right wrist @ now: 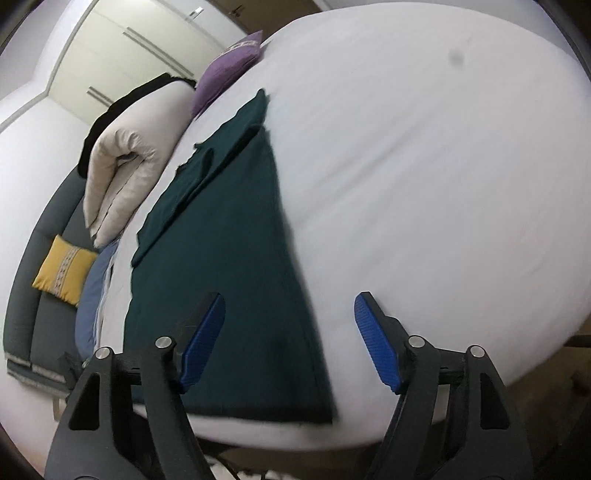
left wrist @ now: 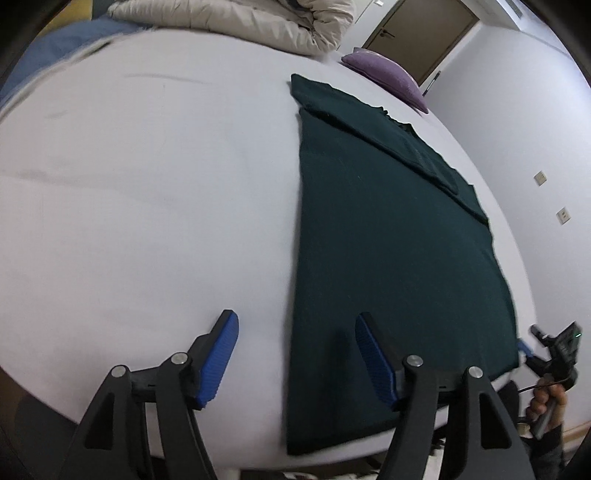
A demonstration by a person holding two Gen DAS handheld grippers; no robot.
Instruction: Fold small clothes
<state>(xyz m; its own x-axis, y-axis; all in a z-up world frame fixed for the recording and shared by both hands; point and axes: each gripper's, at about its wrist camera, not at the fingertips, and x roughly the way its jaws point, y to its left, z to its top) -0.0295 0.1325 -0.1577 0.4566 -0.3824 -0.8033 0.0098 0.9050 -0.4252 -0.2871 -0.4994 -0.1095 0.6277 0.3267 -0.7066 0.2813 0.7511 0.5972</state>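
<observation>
Left wrist view looks down over a white bed sheet with a dark green garment lying flat on it, right of the middle, running from the near edge of the bed toward the far end. One sleeve is folded in across its far part. The left gripper hangs above the near edge with its blue pads spread apart and nothing between them but the garment's left edge below. At the far end lie a purple cushion and a rolled beige duvet. Low on the right, a hand holds the other gripper's handle. Right wrist view shows the same garment left of the middle, its near hem close to the bed's edge. The right gripper hovers over the garment's right edge, blue pads wide apart, gripping nothing. A yellow cushion lies on a grey sofa at far left.
</observation>
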